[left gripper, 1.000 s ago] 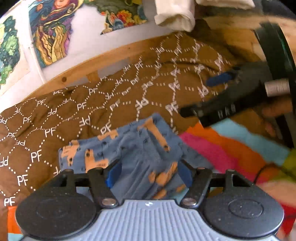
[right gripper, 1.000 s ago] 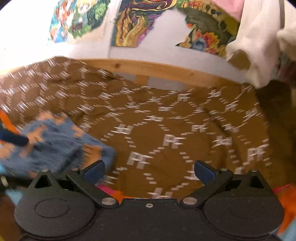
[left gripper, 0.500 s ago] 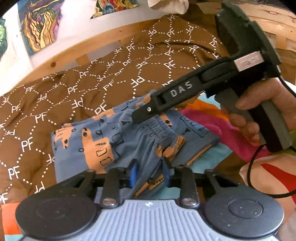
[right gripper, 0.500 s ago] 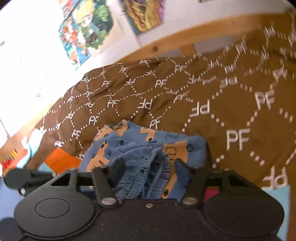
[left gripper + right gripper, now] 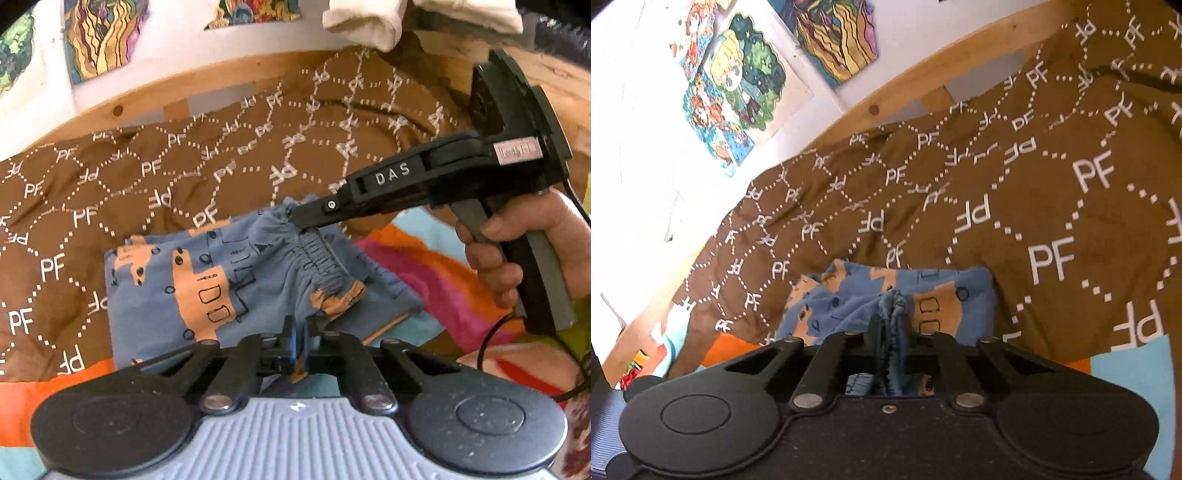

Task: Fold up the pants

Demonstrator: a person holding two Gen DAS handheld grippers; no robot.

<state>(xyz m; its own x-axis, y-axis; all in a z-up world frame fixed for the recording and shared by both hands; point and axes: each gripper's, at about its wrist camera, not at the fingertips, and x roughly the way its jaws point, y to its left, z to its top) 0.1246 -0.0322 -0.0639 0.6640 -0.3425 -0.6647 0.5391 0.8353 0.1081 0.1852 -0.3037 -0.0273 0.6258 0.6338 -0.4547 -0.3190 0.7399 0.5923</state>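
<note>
The blue pants [image 5: 207, 280], printed with orange vehicles, lie on the bed, half on the brown PF-patterned duvet [image 5: 110, 177] and half on the striped multicoloured sheet [image 5: 417, 266] nearer the person.

A second ago both tools were wide open with nothing between their jaws; half a second ago each was straddling cloth, partly closed. Both pairs of jaws have just been closing. Now the left gripper [image 5: 298, 347] is clamped on a thin fold at the near edge of the pants, and the right gripper [image 5: 891, 332] is clamped on the gathered elastic waistband [image 5: 321, 258], at the waistband end farthest from the left gripper. I judge that the grasping step is finished: the pants are held at two points and are ready to be lifted or carried over into a fold. No fold has yet been made from this grasp.

The left wrist view shows what the other cannot: the right tool from the side, its black jaws pinching the waistband bunch, and the person's hand [image 5: 517, 258] on its handle. It also shows most of the pants spread beyond the waistband. The right wrist view shows its own grip closely, ruched blue cloth squeezed between the pads, which the side view only suggests. It shows nothing of the left gripper's jaws.
</note>
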